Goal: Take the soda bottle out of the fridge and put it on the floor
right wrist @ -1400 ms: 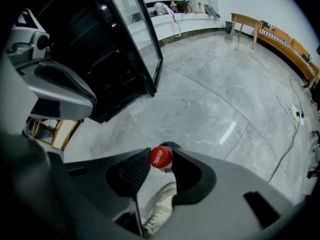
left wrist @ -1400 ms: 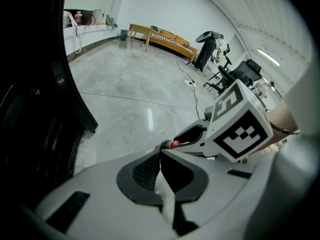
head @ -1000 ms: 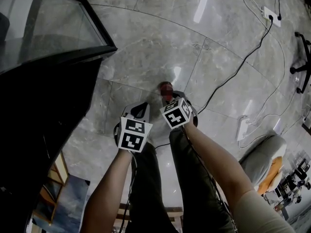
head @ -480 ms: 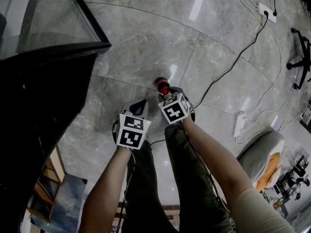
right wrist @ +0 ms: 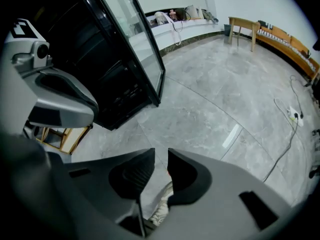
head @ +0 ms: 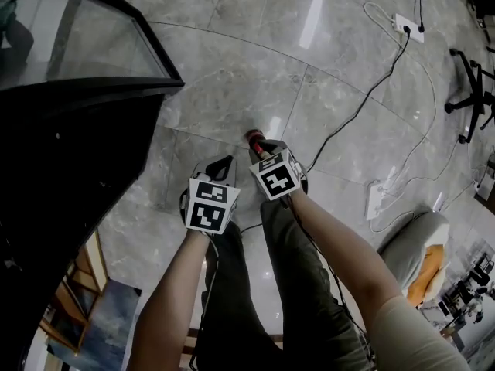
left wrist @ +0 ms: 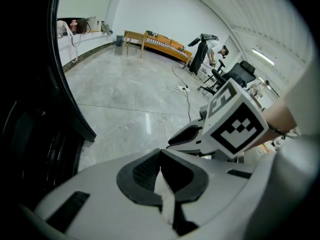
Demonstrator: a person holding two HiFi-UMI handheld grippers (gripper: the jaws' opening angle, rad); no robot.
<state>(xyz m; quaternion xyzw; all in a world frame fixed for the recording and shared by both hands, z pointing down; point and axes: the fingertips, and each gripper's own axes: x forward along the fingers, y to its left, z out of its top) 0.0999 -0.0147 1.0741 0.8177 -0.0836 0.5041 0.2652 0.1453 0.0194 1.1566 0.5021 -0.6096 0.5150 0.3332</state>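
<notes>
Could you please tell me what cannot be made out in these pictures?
- Bottle: head view shows only its red cap; the right gripper covers the rest. That gripper's jaws have just been closing, nothing held between them.
- Fridge inside: head view, too dark.
- Person by the far wall: left gripper view, too small to tell what they do.

A soda bottle (head: pixel 255 139), showing only its red cap, stands on the grey marble floor (head: pixel 232 68) just ahead of the right gripper (head: pixel 267 150). That gripper's jaws have just been closing, with nothing gripped between them. The left gripper (head: pixel 222 167) hangs beside it. A black glass fridge door (head: pixel 77 52) stands open at left, and a cable (head: pixel 363 114) crosses the floor at right.
</notes>
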